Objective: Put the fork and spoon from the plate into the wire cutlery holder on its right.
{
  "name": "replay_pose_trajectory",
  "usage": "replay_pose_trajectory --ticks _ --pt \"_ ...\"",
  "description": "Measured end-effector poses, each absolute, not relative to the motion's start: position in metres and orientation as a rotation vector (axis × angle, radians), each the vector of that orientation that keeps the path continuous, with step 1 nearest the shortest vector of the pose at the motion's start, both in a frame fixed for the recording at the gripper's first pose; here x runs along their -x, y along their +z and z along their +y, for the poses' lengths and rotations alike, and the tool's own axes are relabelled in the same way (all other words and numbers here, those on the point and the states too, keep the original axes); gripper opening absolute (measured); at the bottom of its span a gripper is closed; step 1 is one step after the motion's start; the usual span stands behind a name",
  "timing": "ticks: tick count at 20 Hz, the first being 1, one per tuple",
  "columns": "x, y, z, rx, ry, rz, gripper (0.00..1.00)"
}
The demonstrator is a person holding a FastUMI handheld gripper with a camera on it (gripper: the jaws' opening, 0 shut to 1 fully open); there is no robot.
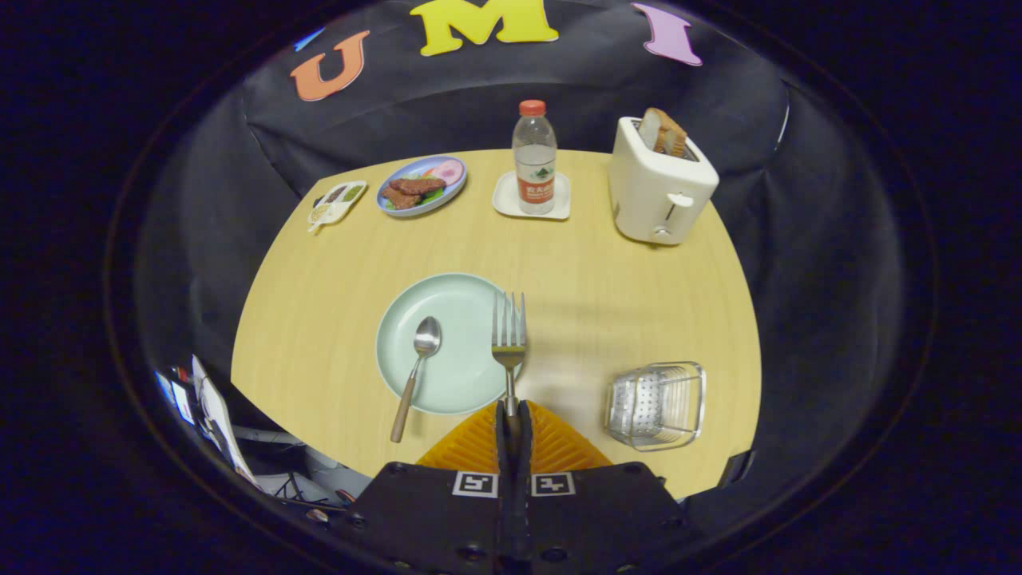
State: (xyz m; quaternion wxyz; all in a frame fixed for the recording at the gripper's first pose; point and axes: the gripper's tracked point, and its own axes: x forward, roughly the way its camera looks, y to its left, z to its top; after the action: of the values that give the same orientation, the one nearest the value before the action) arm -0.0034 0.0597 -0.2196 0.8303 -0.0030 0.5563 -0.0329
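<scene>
My gripper (513, 411) is shut on the fork (509, 334), pinching its handle between both orange fingers (479, 446). The fork points straight ahead, tines outward, lifted above the right rim of the pale green plate (463, 307). A spoon (417, 374) with a wooden handle lies on the plate, bowl near the middle, its handle running off the near rim onto the table. The wire cutlery holder (656, 403) stands on the table to the right of the plate and of my fingers, with nothing visible inside it.
Beyond the plate stand a water bottle (534, 158) on a white coaster, a white toaster (661, 188) with bread in it, a blue plate of food (421, 185) and a small sauce dish (337, 203). The table edge runs just right of the holder.
</scene>
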Motion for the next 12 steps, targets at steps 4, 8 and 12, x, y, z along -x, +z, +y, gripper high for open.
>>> replay_pose_trajectory --ticks 4,8,12 --pt "0.024 -0.190 0.008 0.011 -0.128 1.243 0.01" --pt "0.050 -0.193 -0.030 0.025 -0.160 1.351 0.01" --pt "0.075 -0.212 -0.042 -0.026 -0.167 1.463 0.01"
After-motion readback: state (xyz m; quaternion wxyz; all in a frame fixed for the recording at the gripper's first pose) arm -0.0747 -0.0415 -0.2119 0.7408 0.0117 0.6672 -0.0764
